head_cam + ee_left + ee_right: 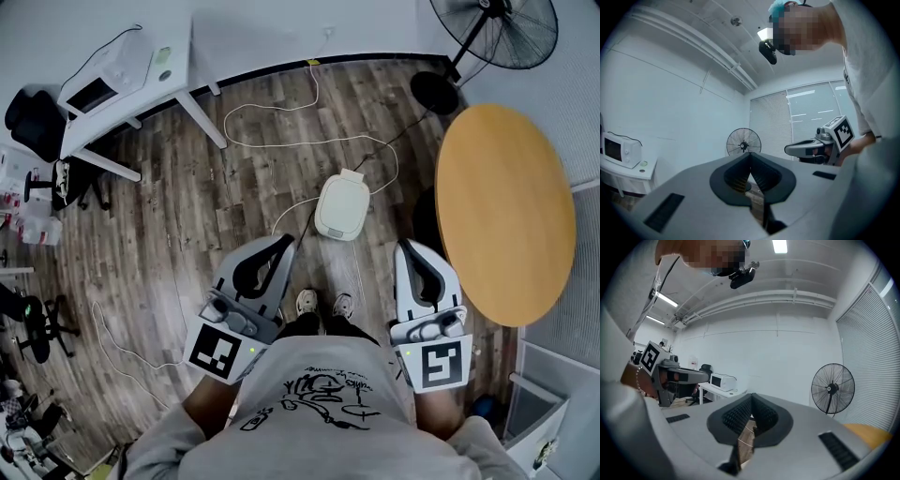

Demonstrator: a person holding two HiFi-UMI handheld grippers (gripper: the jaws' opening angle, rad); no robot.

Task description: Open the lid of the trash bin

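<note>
A white trash bin (340,207) with its lid down stands on the wood floor, just ahead of the person's feet. My left gripper (281,246) hovers near its lower left, and my right gripper (411,249) near its lower right. Both are held at waist height, well above the bin and not touching it. Each has its jaws shut with nothing between them. The bin is out of sight in both gripper views, which look level across the room. The left gripper (750,155) faces the fan (743,141), and the right gripper (751,396) faces the white wall.
A round wooden table (506,211) stands close on the right. A floor fan (497,33) is at the back right. A white desk (178,80) with a microwave (105,82) is at the back left. Cables (309,131) loop over the floor around the bin. Office chairs (33,122) stand at the left.
</note>
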